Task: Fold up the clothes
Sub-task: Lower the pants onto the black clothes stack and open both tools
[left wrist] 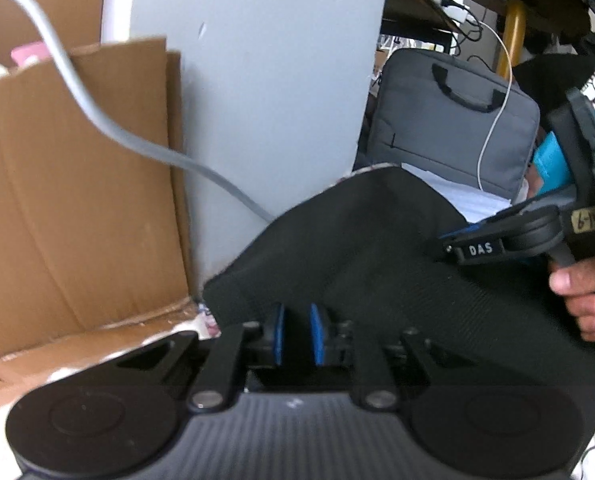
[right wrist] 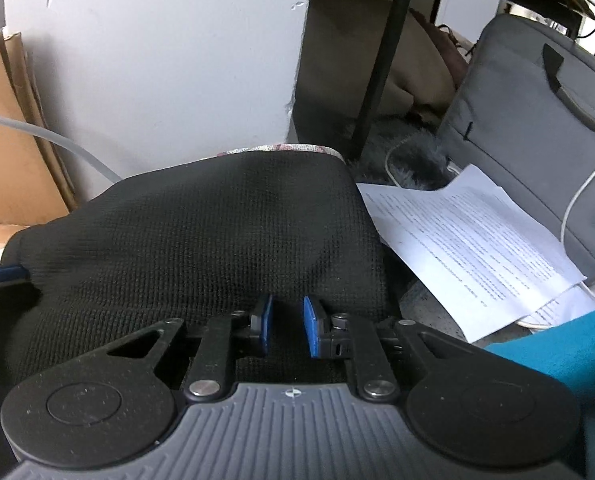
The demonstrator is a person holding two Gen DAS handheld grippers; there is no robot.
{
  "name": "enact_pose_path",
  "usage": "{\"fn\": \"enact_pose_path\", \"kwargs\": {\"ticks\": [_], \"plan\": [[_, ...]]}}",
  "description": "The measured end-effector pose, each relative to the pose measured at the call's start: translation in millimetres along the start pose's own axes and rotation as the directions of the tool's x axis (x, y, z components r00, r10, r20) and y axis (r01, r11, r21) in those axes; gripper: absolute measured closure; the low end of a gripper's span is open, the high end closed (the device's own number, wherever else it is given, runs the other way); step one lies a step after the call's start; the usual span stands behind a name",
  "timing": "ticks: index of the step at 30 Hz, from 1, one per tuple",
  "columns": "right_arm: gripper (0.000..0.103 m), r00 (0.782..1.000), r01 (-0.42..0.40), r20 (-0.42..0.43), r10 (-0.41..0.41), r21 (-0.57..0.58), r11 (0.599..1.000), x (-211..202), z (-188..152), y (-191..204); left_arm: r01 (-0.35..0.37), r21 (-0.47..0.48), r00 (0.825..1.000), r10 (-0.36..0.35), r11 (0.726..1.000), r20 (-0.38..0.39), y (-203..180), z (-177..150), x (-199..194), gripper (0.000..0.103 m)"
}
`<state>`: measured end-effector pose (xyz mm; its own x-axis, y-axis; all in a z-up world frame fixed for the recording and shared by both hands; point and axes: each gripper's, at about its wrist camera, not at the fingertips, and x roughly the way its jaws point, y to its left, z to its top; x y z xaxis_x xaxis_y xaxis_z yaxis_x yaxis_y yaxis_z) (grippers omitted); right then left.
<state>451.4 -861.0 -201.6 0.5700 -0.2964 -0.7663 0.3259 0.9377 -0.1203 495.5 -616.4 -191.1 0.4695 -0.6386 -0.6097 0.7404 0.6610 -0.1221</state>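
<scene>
A black knit garment (left wrist: 377,248) lies spread in front of both cameras, pulled up into ridges toward each gripper. My left gripper (left wrist: 297,312) is shut on its near edge, with black cloth pinched between the blue pads (left wrist: 317,332). In the right wrist view the same garment (right wrist: 217,232) runs under my right gripper (right wrist: 287,304), whose blue pads (right wrist: 311,328) are shut on a fold of it. The right gripper (left wrist: 449,246) also shows at the right of the left wrist view, held by a hand (left wrist: 581,300) at the cloth's other side.
A cardboard box (left wrist: 77,200) stands at the left, and a grey cable (left wrist: 97,120) crosses a white panel (left wrist: 257,80). A grey laptop bag (right wrist: 537,120) and printed sheets of paper (right wrist: 469,240) lie at the right. Teal cloth (right wrist: 557,352) sits at the lower right.
</scene>
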Motion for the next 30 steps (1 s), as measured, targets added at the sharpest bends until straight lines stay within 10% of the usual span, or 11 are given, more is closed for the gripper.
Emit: {"fn": "enact_pose_path", "kwargs": {"ticks": [8, 16, 30], "plan": [[0.075, 0.994, -0.085, 0.073, 0.085, -0.009, 0.996, -61, -18, 5, -0.009, 0.117, 1.0, 0.008, 0.993, 0.012, -21, 11, -28, 0.083], [0.052, 0.994, -0.079, 0.083, 0.076, 0.025, 0.997, -82, -74, 0, 0.028, 0.091, 1.0, -0.029, 0.995, 0.01, -30, 29, -17, 0.047], [0.031, 0.984, -0.106, 0.153, 0.096, 0.058, 0.993, -91, -141, -21, 0.075, 0.148, 0.996, -0.069, 0.986, -0.05, -26, 21, 22, 0.045]]}}
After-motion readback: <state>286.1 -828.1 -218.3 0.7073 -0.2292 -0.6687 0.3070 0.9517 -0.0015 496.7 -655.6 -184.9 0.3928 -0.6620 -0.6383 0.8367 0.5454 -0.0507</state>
